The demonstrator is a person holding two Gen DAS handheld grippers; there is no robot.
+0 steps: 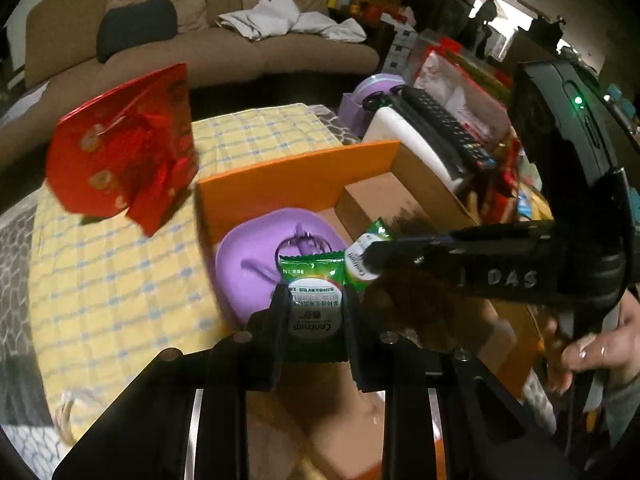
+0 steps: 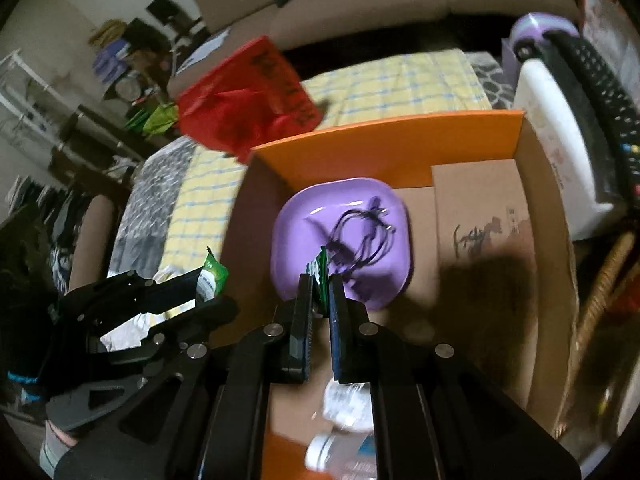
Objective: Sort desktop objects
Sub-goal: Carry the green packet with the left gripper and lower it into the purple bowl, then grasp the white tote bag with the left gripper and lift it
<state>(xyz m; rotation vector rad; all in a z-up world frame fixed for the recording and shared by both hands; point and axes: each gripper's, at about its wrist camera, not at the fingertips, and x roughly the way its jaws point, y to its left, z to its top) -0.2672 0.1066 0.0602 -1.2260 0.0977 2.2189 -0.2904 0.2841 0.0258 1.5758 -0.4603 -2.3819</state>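
Note:
My left gripper [image 1: 316, 296] is shut on a green Centrum sachet [image 1: 314, 276], held flat above the near rim of a purple plate [image 1: 248, 272]. The plate lies inside an orange cardboard box [image 1: 296, 176] and carries a black cable [image 2: 362, 226]. My right gripper [image 2: 321, 282] is shut on a second green sachet [image 2: 320, 270], seen edge-on over the plate [image 2: 304, 216]. In the left wrist view the right gripper [image 1: 370, 258] reaches in from the right with its sachet [image 1: 360, 258] next to mine. In the right wrist view the left gripper [image 2: 202, 282] stands at the box's left wall.
A brown carton [image 2: 484, 232] lies in the box beside the plate, and a plastic bottle [image 2: 340, 448] at its near end. A red gift bag [image 1: 124, 152] stands on the yellow checked cloth [image 1: 120, 280]. A white case with a black keyboard [image 1: 444, 128] sits at the right. A hand [image 1: 592, 352] holds the right gripper.

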